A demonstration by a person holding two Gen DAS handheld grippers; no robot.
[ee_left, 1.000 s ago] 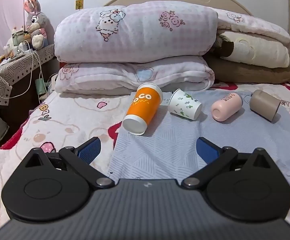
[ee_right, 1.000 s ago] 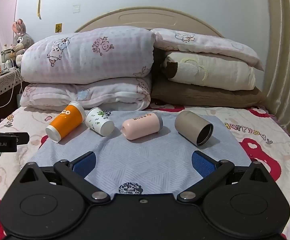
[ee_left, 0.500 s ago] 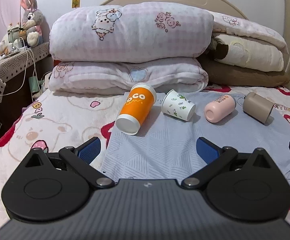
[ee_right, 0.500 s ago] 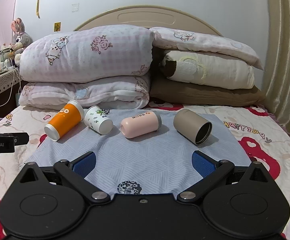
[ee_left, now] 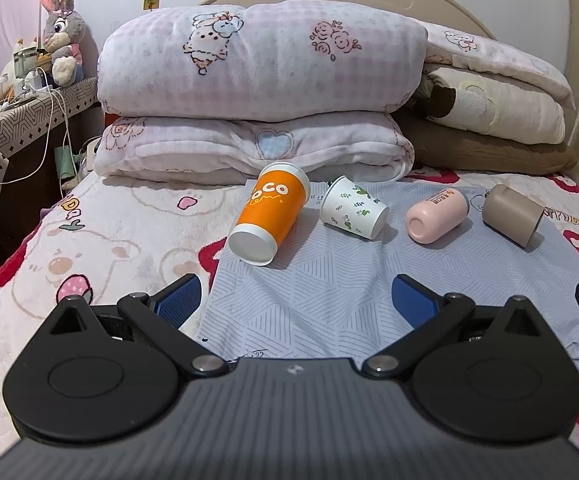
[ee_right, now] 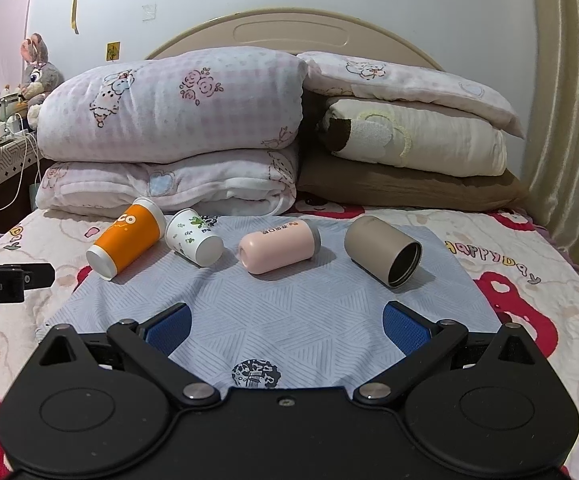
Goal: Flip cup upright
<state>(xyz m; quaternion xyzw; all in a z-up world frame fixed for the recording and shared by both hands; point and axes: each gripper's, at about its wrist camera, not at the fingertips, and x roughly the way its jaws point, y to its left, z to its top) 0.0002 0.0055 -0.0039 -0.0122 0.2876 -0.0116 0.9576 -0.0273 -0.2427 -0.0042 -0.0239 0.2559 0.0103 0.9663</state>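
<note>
Ahead of both wide-apart, empty jaws, four cups lie on their sides on a blue cloth (ee_right: 273, 316): the orange cup (ee_left: 267, 216) points base toward the left gripper (ee_left: 295, 300); the tan cup (ee_right: 383, 252) opens toward the right gripper (ee_right: 287, 322).

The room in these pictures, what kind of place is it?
Most likely a home bedroom: a bed with a curved headboard, folded quilts stacked against it, and a plush rabbit on a side table.

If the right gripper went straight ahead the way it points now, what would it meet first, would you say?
Probably the pink cup, lying on its side just left of the open right gripper's midline; the tan cup sits to the right. Depth is uncertain.
</note>
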